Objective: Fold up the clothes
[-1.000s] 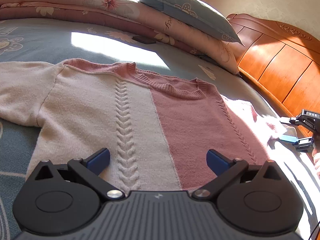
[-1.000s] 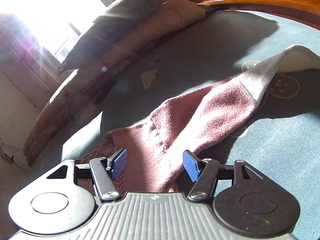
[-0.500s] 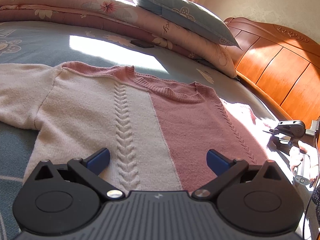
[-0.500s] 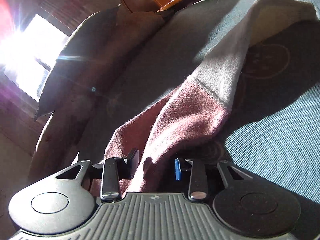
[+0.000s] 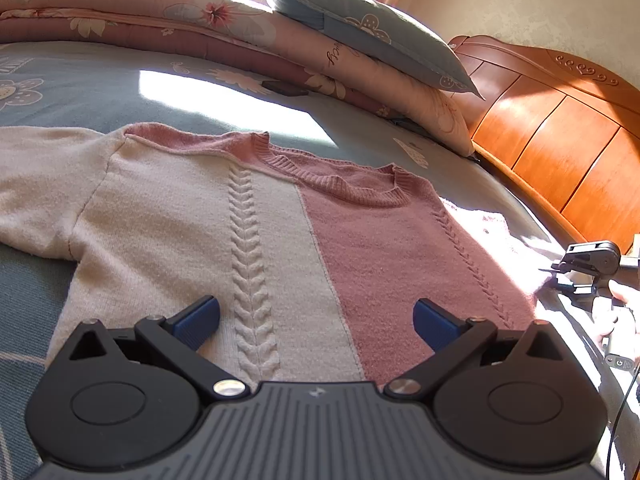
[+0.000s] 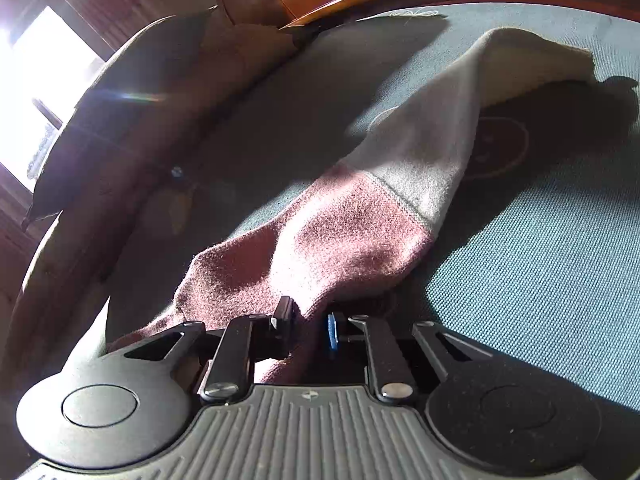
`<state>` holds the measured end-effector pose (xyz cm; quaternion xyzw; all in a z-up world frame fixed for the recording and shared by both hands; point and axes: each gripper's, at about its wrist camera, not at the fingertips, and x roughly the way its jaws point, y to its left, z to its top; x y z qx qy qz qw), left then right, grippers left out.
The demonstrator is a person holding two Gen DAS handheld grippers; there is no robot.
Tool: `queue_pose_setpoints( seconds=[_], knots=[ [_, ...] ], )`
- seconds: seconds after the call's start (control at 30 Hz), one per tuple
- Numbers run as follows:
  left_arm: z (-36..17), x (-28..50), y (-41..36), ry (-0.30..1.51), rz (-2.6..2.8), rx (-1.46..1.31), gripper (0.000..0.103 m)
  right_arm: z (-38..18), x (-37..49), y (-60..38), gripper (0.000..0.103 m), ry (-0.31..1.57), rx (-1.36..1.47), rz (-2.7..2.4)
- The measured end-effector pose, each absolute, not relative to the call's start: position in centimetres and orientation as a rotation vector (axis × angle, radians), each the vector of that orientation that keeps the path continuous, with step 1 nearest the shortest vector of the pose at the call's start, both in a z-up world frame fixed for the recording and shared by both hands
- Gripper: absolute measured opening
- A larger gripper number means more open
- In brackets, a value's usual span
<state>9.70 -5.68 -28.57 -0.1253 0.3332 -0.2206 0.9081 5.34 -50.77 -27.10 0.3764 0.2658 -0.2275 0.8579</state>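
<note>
**Pinching the sleeve of a pink and cream sweater**

Holding a fold of pink sleeve [image 6: 320, 240], the right gripper [image 6: 310, 330] has its two fingers close together with the cloth bunched between them. Its jaws are opening a little right now, but the pads are still on the cloth. The blue pad [image 6: 331, 330] shows on one side. From the claw, the sleeve runs away toward 1 o'clock, pink first, then cream, and its far cuff [image 6: 540, 64] lies on the blue bed cover [image 6: 540, 280].

The left gripper [image 5: 316, 322] is wide open and holds nothing. Its blue fingertips [image 5: 200, 318] hang just over the bottom edge of the sweater [image 5: 260, 220]. The sweater lies flat on the bed straight ahead, at 12 o'clock from this claw. Half is cream and half is pink, with a braid pattern down each half. The pink collar [image 5: 352, 184] is at the far end.

At 3 o'clock in the left view, the other claw and a person's hand [image 5: 616, 312] sit at the sweater's side.

Farther off, at 12 to 1 o'clock, a flowery quilt [image 5: 160, 20] and a blue pillow [image 5: 372, 36] are piled up. The quilt has some curly writing on it, too small to read. A wooden headboard [image 5: 560, 128] stands at 2 o'clock. A tiny mark sits on each claw's grey body; I cannot tell what it says.
</note>
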Motion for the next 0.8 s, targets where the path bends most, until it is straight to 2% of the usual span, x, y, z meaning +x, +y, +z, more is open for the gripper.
queue_pose_setpoints(
  seconds=[0.2,0.27,0.3,0.33,0.43,0.63,0.8],
  knots=[
    [-27.8,10.0,-4.5,0.716,-0.431,-0.38,0.102,-20.6,6.0,-46.4,0.032,0.624,0.493,-0.289],
    [-27.4,10.0,-4.0,0.702,-0.43,-0.387,0.102,-18.8,7.8,-44.0,0.029,0.648,0.392,-0.177],
    [-27.4,10.0,-4.0,0.696,-0.423,-0.365,0.102,-18.5,8.5,-42.7,0.022,0.654,0.346,-0.135],
    [-27.6,10.2,-4.2,0.705,-0.404,-0.337,0.102,-18.5,9.9,-40.9,0.016,0.665,0.27,-0.085],
    [-28.2,10.3,-4.6,0.701,-0.385,-0.296,0.102,-19.8,13.6,-36.7,0.009,0.735,0.12,-0.018],
    [-28.4,9.9,-5.6,0.687,-0.382,-0.198,0.102,-24.6,18.9,-33.0,0.006,0.833,-0.01,-0.014],
    [-28.5,10.0,-5.9,0.68,-0.384,-0.171,0.102,-25.9,23.0,-34.0,0.002,0.809,0.02,-0.062]
  ],
)
